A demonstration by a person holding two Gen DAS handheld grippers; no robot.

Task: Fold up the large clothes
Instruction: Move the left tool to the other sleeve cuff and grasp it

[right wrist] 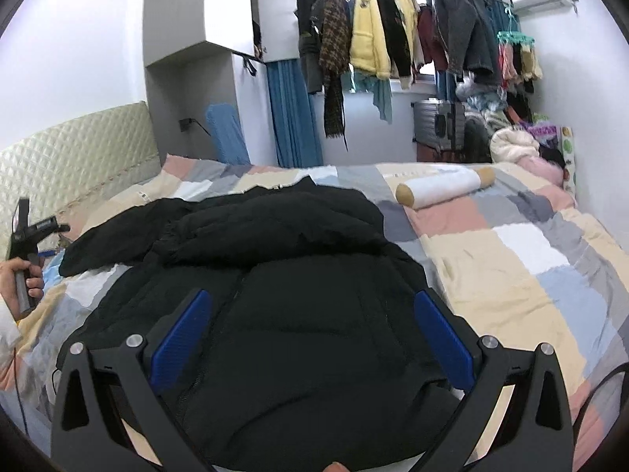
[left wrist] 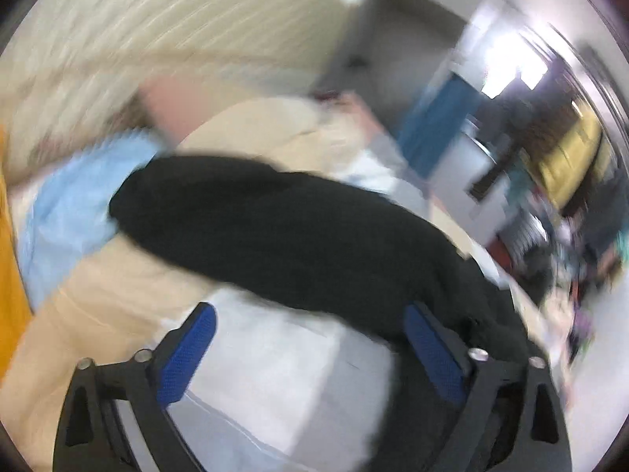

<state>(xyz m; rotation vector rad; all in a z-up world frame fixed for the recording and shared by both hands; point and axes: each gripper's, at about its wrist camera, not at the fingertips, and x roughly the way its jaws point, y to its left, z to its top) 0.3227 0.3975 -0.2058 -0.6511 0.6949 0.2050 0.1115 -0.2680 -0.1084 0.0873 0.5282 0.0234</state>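
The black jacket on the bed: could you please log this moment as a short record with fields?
garment: black jacket, spread on the bed, one sleeve lying out to the left
surface: patchwork quilt
left tool: open, nothing between its pads, the sleeve just beyond them; view blurred
right tool: open, over the jacket body, gripping nothing
left hand: seen from the right wrist, holding its tool beside the sleeve end
also on bed: white bolster
background: clothes rail
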